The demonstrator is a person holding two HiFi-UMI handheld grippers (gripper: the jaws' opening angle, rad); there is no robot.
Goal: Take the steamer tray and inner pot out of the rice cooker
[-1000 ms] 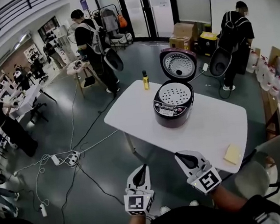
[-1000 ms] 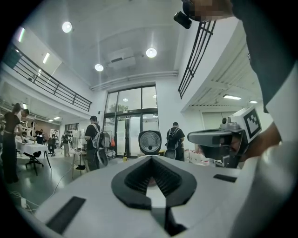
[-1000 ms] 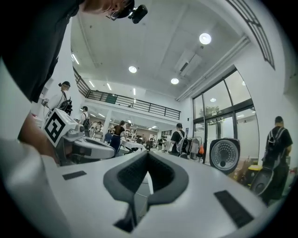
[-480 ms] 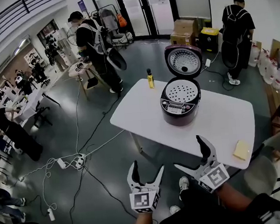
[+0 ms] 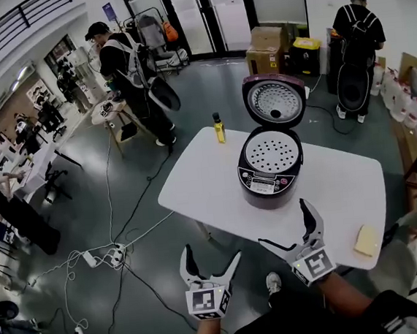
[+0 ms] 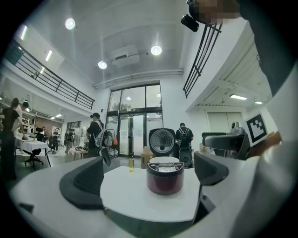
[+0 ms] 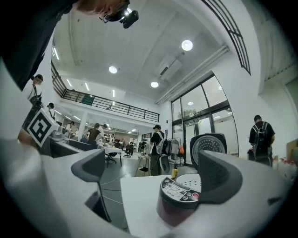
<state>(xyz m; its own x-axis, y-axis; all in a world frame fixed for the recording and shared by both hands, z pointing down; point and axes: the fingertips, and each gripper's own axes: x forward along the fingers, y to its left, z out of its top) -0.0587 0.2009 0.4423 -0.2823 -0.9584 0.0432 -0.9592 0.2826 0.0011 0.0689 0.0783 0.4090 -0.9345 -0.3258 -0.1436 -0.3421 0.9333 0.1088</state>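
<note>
Your left gripper [image 5: 211, 254] and right gripper [image 5: 286, 225] are both spreading their fingers with nothing between them, short of the near edge of the table [image 5: 204, 192]. The steamer tray [image 5: 272, 153] sits in the open rice cooker [image 5: 266, 190] mid-table, hiding the inner pot beneath. If you pinch the tray's thin rim unevenly, it could tilt, slip free, or drag the cooker along.

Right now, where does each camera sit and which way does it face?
Head view: on the person's head, looking steeply down at table, rice cooker, left tool, right tool.
Left gripper view: on left tool, level toward rice cooker; jaws opening, empty.
Right gripper view: on right tool, toward rice cooker; jaws opening, empty.
Shared: rice cooker, lid up.
</note>
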